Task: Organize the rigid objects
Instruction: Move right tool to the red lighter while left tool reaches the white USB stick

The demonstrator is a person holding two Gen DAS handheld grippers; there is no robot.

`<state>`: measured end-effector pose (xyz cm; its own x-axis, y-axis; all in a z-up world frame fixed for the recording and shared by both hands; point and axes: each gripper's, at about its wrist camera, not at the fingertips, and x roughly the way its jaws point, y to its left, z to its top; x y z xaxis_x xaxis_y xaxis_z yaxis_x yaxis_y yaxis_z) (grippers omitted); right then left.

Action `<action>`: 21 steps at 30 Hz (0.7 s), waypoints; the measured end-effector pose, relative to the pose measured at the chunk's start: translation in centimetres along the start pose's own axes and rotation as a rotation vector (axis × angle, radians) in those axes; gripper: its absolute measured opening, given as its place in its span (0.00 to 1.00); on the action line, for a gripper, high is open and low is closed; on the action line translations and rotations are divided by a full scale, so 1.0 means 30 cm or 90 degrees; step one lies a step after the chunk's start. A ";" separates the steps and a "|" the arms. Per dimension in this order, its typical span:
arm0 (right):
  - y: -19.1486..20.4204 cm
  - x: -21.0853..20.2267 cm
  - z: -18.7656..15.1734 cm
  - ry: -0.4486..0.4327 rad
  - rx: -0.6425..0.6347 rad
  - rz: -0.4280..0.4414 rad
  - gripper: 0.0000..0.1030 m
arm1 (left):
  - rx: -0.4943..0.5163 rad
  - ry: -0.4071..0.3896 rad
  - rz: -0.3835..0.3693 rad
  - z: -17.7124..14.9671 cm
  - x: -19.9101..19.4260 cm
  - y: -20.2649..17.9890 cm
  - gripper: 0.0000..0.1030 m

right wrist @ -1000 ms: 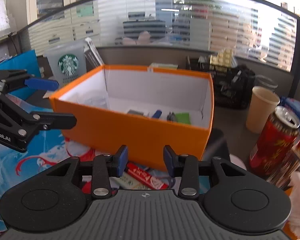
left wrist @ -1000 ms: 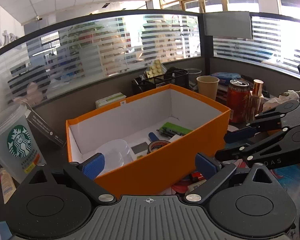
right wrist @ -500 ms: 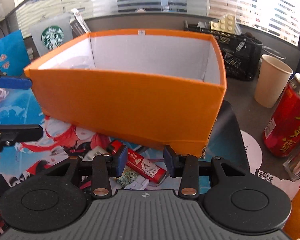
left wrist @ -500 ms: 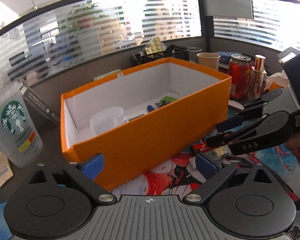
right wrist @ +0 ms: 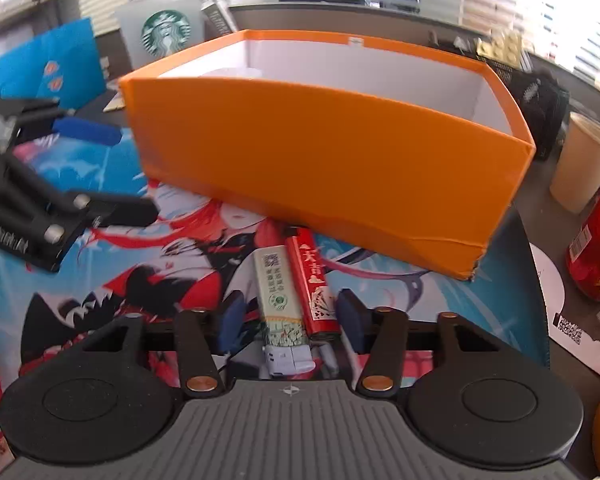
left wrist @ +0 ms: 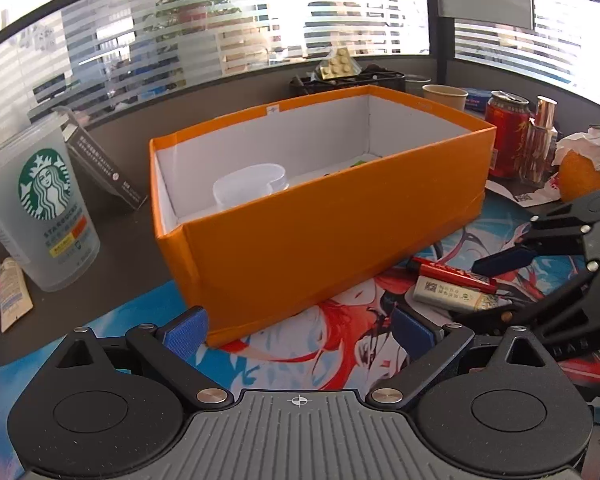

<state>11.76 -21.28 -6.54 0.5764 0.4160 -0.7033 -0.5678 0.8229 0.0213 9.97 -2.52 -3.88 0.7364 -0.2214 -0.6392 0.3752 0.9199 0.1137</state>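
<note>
An orange box (left wrist: 320, 220) (right wrist: 320, 152) stands open on the printed mat, with a clear plastic tub (left wrist: 252, 184) inside. In front of it lie a white-green lighter (right wrist: 280, 292) (left wrist: 448, 294) and a red lighter (right wrist: 312, 280) (left wrist: 448, 272), side by side. My right gripper (right wrist: 290, 316) (left wrist: 492, 288) hangs low over them. Its jaws are opening and both lighters lie between the fingers, which do not press on them. My left gripper (left wrist: 300, 326) (right wrist: 116, 172) stands open and empty before the box's near left corner.
A Starbucks cup (left wrist: 40, 208) stands left of the box. A red can (left wrist: 506, 136), a paper cup (left wrist: 444, 96), an orange under tissue (left wrist: 584, 172) and a black mesh basket (left wrist: 348, 78) crowd the right and back. The printed mat (left wrist: 300, 352) covers the foreground.
Both grippers have sunk toward the mat. The right gripper's jaws have widened, and the two lighters now lie between its fingers.
</note>
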 end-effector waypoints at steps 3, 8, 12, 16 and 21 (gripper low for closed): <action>0.046 -0.007 -0.007 -0.004 -0.002 0.009 0.52 | -0.011 0.005 0.007 -0.008 0.002 0.019 0.96; 0.142 -0.012 -0.013 -0.005 -0.032 0.039 0.53 | -0.025 0.004 0.014 -0.028 -0.011 0.050 0.96; 0.227 -0.017 -0.021 -0.006 -0.071 0.062 0.54 | -0.044 0.006 0.023 -0.041 -0.017 0.086 0.96; 0.252 -0.051 -0.017 -0.023 -0.071 0.079 0.53 | -0.060 0.007 0.031 -0.061 -0.031 0.117 0.96; 0.185 -0.086 0.010 -0.071 -0.006 0.031 0.53 | -0.078 0.016 0.031 -0.086 -0.028 0.140 0.96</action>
<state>7.30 -17.68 -4.40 0.6092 0.4959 -0.6188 -0.6020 0.7972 0.0462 9.47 2.37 -4.82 0.7377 -0.1686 -0.6538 0.2667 0.9623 0.0528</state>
